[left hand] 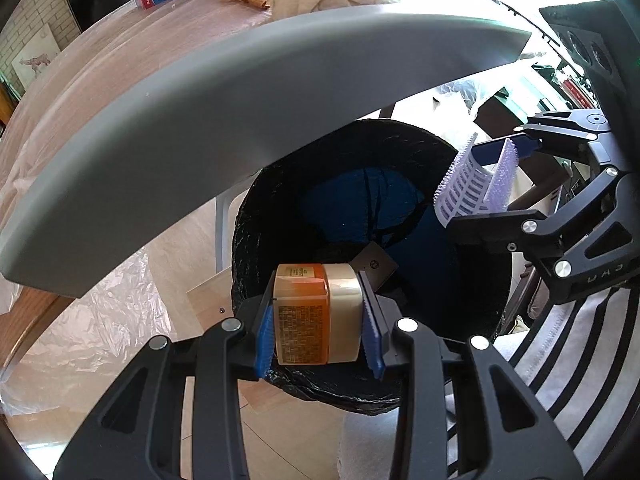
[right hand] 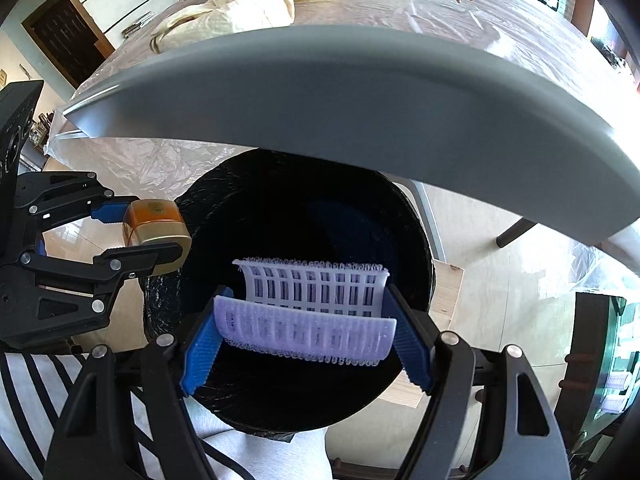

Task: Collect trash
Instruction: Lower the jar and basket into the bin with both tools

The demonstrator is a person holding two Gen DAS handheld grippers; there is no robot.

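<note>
Both jaws were clamped, left gripper (left hand: 320, 316) on a jar (left hand: 316, 314), right gripper (right hand: 306, 332) on a hair roller (right hand: 308, 312), bin (right hand: 416, 216) right below for dumping.

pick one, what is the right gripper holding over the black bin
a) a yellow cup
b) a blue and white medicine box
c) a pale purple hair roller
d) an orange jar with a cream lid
c: the right gripper is shut on a pale purple hair roller above the open bin, while the orange jar sits in the left gripper.
</note>
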